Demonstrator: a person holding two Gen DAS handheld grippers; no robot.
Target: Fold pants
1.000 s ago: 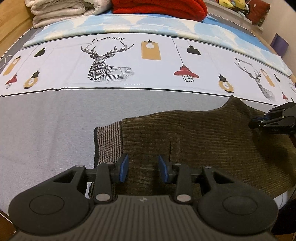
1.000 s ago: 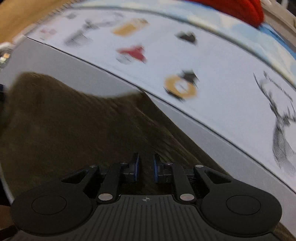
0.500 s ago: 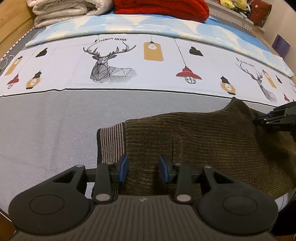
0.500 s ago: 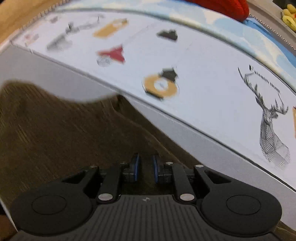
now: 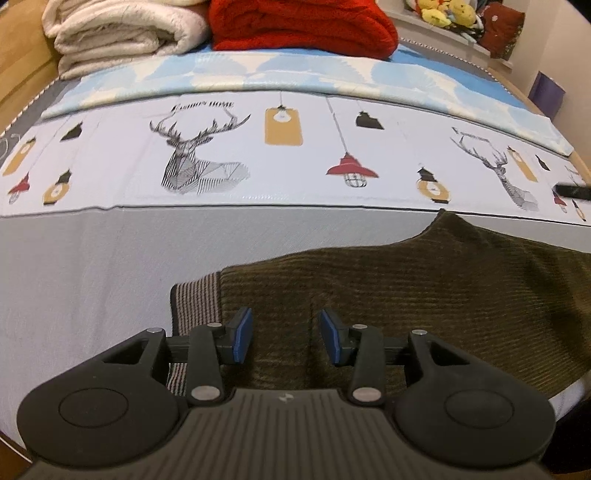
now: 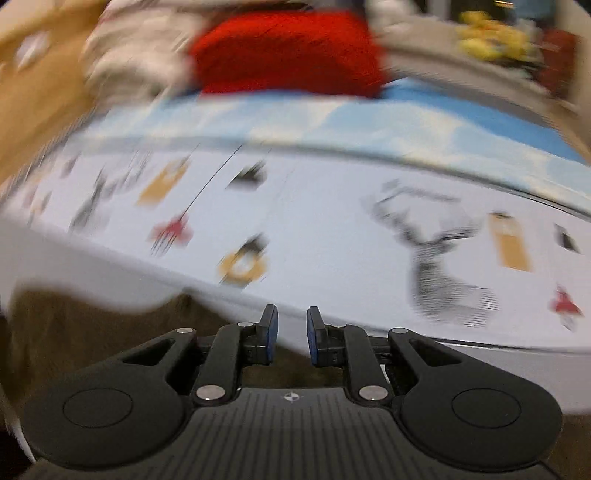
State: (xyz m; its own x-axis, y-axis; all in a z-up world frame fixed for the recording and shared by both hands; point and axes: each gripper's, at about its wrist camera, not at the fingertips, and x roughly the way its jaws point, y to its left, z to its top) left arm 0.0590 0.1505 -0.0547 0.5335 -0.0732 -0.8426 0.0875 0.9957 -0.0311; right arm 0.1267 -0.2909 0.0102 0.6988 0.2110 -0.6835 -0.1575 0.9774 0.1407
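Note:
Dark olive corduroy pants [image 5: 424, 288] lie flat on the grey part of the bed, their striped waistband [image 5: 195, 299] at the left. My left gripper [image 5: 286, 334] is open and empty, hovering just above the pants near the waistband. The right wrist view is blurred by motion. There the pants [image 6: 92, 332] show at the lower left. My right gripper [image 6: 290, 332] is open by a small gap, empty, lifted near the far edge of the pants. A tip of the right gripper [image 5: 574, 192] shows at the left wrist view's right edge.
The bed has a grey sheet [image 5: 92, 266] in front and a printed sheet with deer and lamps [image 5: 295, 155] behind. Folded cream [image 5: 122, 33] and red blankets [image 5: 299, 26] lie at the head. Plush toys [image 5: 447, 14] sit on a shelf at the back right.
My right gripper has opened, let go of the pants and swung up and away fast. The pants edge now lies flat. My left gripper has lifted slightly, still open.

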